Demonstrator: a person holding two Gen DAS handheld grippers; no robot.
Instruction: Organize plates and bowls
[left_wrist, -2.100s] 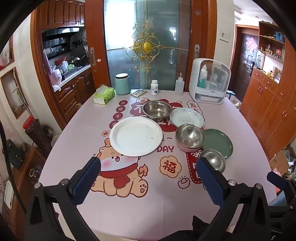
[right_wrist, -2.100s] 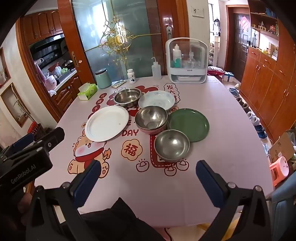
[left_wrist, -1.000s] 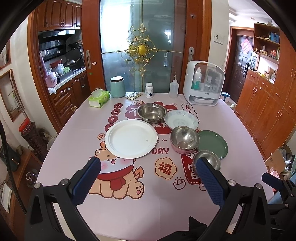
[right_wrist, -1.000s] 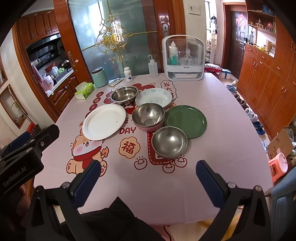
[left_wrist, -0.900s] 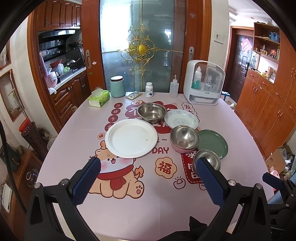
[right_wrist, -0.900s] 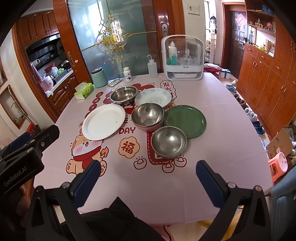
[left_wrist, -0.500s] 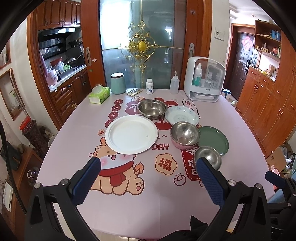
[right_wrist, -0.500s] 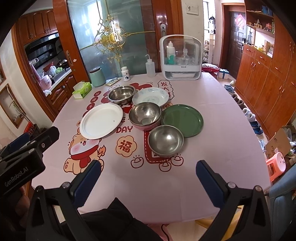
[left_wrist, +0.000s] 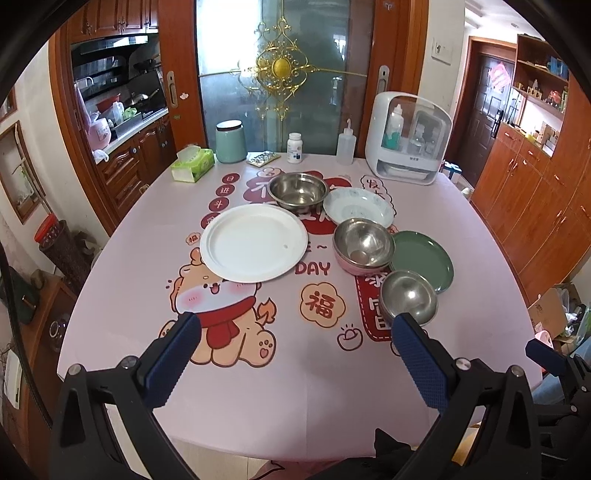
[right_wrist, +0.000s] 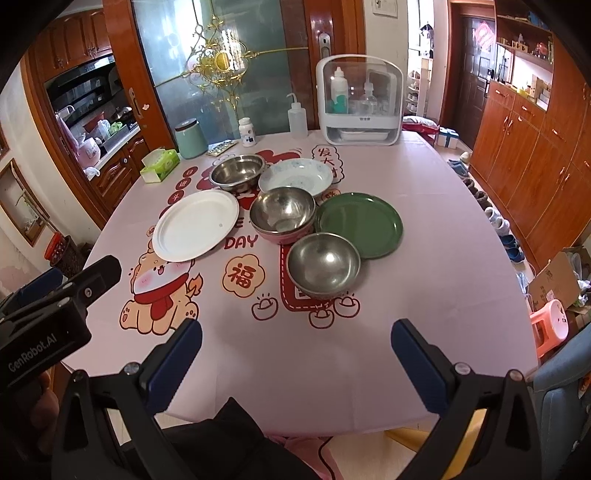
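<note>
Wide plate (left_wrist: 254, 242) left of bowls (left_wrist: 363, 242), tissue box (left_wrist: 192, 163) behind

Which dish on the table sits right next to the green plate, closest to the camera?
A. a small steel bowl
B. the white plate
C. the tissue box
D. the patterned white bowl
A: the small steel bowl sits at the near edge of the green plate, nearest the camera.

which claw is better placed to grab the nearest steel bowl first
Probably the right claw: the nearest steel bowl sits almost centred ahead of its open fingers. From the left claw, also open, that bowl lies off to the right, by its right finger.
</note>
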